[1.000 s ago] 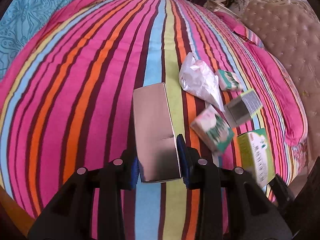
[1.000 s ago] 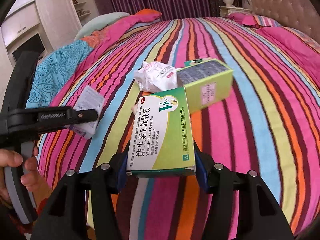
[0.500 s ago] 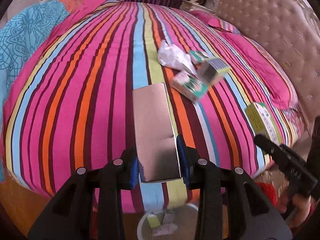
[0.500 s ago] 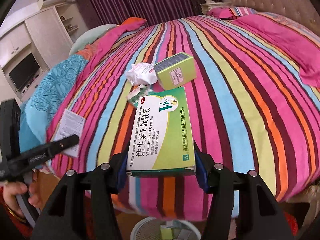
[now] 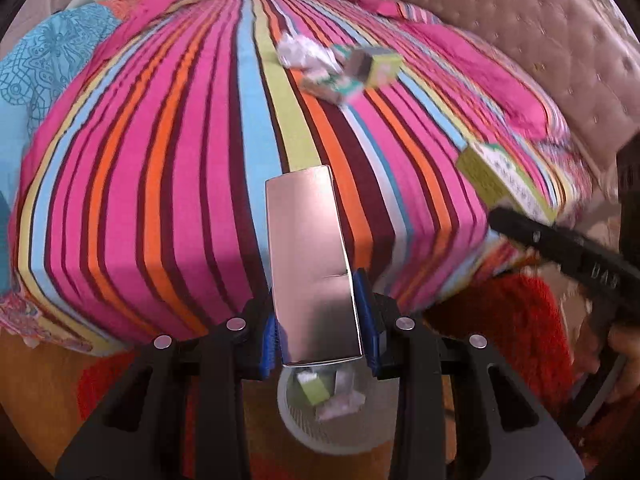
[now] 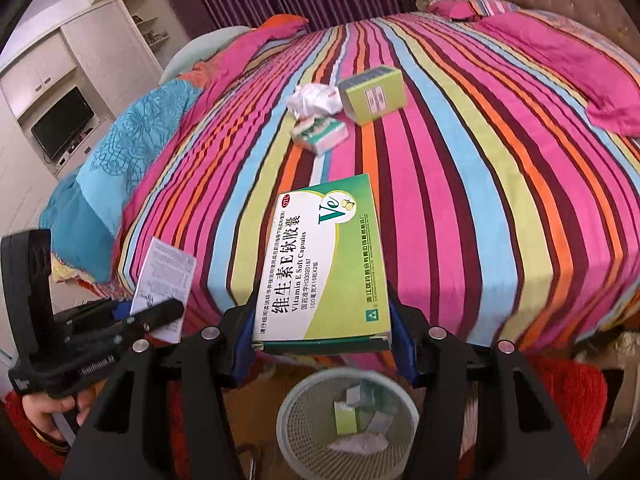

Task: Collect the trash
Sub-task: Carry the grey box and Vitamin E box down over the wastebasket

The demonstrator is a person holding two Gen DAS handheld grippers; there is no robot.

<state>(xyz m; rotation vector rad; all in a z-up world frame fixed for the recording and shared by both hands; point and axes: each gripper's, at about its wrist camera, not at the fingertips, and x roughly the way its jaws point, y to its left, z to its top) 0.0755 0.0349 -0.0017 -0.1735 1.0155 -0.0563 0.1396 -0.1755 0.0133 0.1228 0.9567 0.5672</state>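
My left gripper (image 5: 320, 320) is shut on a flat silver box (image 5: 308, 240), held past the bed's edge over a white mesh waste basket (image 5: 300, 432). My right gripper (image 6: 322, 344) is shut on a green-and-white vitamin box (image 6: 324, 264), also above the basket (image 6: 292, 404), which holds several scraps. Each view shows the other gripper to the side: the right one (image 5: 504, 208) with its green box (image 5: 496, 176), the left one (image 6: 160, 312) with its pale box (image 6: 164, 276). On the bed lie a crumpled white wrapper (image 6: 312, 98), a green carton (image 6: 374, 94) and a small green-white box (image 6: 320, 134).
The striped bedspread (image 6: 460, 184) fills both views, with a tufted headboard (image 5: 540, 32) at the right. A blue blanket (image 6: 120, 148) and a TV cabinet (image 6: 64, 120) stand at the left. A red rug (image 5: 520, 320) lies on the wooden floor around the basket.
Both grippers have drawn back from the middle of the bed to beyond its edge, each box still held. The basket has come into view beneath them, and the leftover trash looks farther away.
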